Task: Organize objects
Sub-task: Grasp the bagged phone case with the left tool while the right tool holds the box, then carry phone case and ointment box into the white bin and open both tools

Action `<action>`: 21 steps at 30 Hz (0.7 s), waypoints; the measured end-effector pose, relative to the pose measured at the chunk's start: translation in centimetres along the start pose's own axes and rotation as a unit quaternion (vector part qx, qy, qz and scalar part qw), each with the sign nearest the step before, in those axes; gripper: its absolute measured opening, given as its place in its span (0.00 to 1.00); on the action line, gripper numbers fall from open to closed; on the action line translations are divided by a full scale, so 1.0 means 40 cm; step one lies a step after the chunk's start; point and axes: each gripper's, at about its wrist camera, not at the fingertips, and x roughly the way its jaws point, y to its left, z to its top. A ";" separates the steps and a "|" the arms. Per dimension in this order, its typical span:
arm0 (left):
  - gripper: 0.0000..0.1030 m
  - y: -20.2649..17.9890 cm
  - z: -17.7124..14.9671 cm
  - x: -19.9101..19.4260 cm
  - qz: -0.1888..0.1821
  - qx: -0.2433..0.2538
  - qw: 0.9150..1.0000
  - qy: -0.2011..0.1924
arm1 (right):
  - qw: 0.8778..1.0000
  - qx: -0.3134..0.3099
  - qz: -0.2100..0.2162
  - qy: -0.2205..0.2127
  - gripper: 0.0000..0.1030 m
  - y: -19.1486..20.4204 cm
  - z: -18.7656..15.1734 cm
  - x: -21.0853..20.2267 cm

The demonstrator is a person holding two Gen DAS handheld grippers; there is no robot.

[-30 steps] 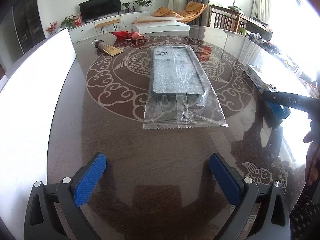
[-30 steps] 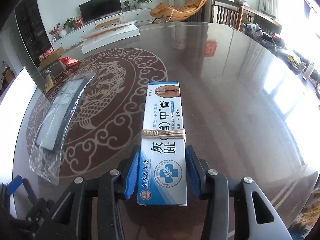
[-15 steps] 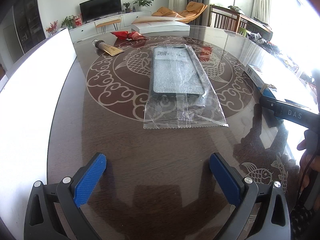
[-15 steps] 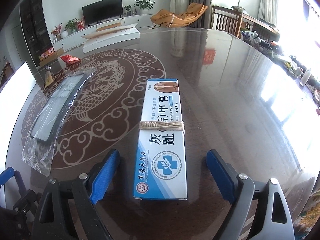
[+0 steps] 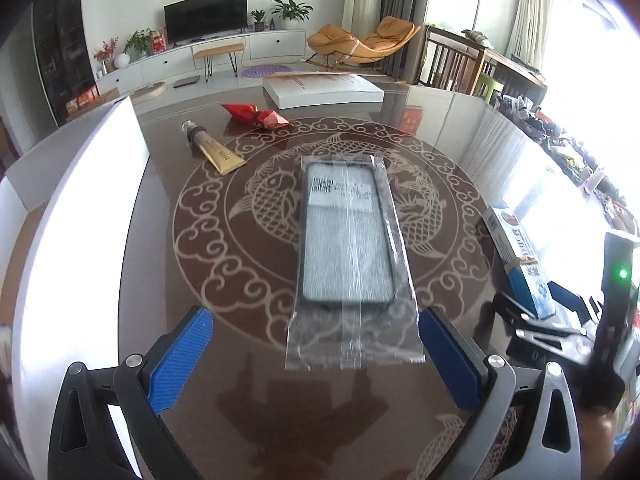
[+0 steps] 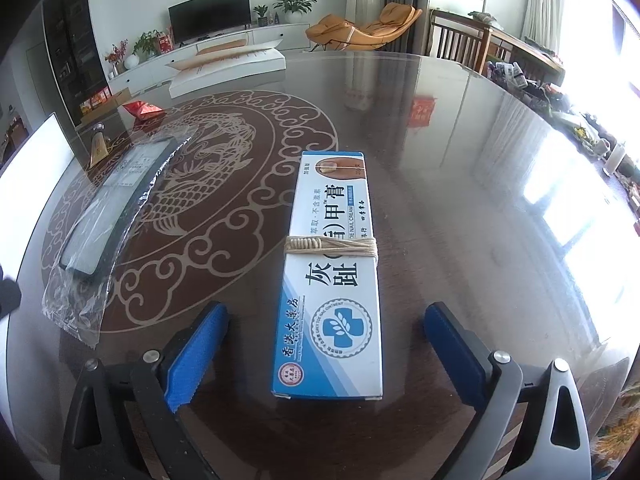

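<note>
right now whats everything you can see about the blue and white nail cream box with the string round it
The long blue and white cardboard nail cream box lies flat on the glossy dark table, its length pointing away from the right wrist camera. Its top carries black Chinese lettering, a round blue cross emblem near the close end and a toenail picture at the far end. Tan string is wound round its middle. It looks closed and undamaged. The open right gripper straddles its near end, with neither blue pad touching it.

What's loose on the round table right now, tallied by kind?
Boxes: 2, the ointment box and the flat white box
Bagged phone case: 1
Gold tube: 1
Red wrapper: 1
Total: 5
</note>
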 end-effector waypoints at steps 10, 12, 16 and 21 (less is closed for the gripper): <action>1.00 -0.045 0.134 0.203 -0.040 0.048 0.996 0.067 | 1.000 0.000 0.000 0.000 0.97 0.000 0.000 0.000; 1.00 -0.058 0.146 0.225 -0.047 0.048 0.995 0.068 | 1.000 0.000 0.000 0.000 0.97 0.000 0.000 -0.001; 1.00 -0.072 0.153 0.266 -0.027 0.048 0.996 0.067 | 1.000 0.000 0.000 0.000 0.97 0.000 0.000 -0.001; 1.00 -0.082 0.155 0.278 -0.010 0.063 0.996 0.061 | 1.000 -0.001 0.001 0.001 0.98 0.001 -0.001 0.001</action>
